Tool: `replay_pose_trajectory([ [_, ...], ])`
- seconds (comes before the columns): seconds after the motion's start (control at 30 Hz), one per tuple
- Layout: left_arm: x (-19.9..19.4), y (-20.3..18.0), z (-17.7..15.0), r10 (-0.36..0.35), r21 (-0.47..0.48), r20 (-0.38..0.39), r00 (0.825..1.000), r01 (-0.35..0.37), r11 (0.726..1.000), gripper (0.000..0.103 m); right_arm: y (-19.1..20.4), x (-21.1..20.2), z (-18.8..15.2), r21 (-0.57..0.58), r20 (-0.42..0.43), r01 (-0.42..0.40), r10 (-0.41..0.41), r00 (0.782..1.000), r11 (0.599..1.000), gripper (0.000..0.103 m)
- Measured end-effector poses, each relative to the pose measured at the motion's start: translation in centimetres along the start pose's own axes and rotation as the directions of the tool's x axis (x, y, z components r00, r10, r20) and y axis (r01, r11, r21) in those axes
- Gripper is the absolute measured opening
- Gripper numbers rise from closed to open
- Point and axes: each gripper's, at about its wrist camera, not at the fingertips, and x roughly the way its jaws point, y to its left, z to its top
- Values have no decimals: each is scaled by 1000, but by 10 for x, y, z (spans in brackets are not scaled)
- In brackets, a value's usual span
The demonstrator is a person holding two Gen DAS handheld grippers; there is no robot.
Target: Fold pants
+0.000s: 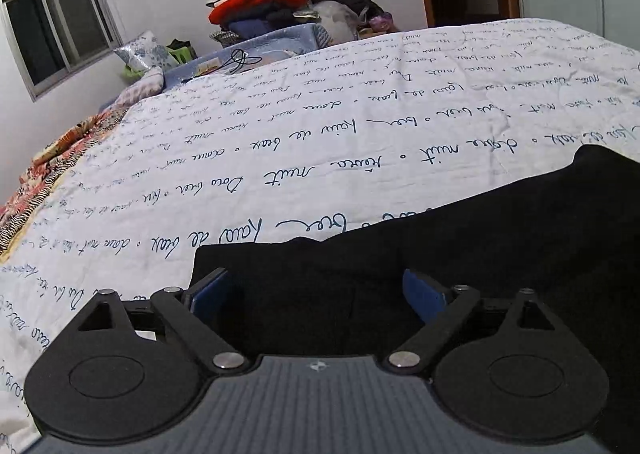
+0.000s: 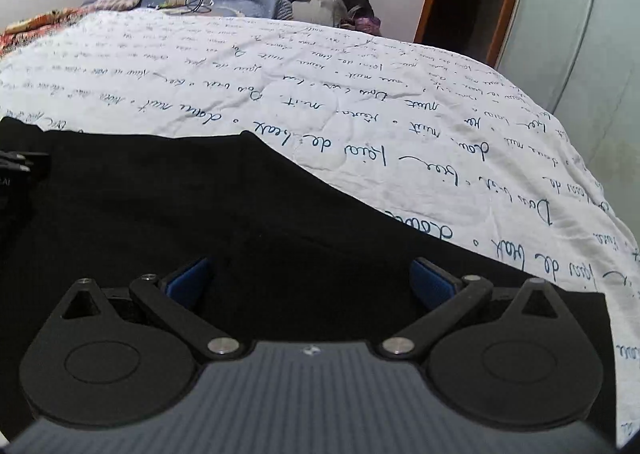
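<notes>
On the quilt [image 1: 360,102], black pants [image 1: 440,238] lie beneath your left gripper [image 1: 316,292] and right gripper [image 2: 312,280], jaws apart and empty; pinch one edge squarely before lifting.

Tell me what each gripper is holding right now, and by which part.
Nothing is held. The left gripper and right gripper both stand open over the black pants on the quilt, with no cloth pinched between the blue pads.
</notes>
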Motion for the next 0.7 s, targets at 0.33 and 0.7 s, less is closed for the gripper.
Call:
replay_pose_trajectory([
  [0.33,-26,-30,18,-151,-38,4,989,151,988,94,-27,-12,21,119,29,-48,45,999,992,103],
  [0.7,-25,-83,18,-238,-25,-16,971,238,971,93,-54,-5,4,79,-33,66,-63,997,995,103],
])
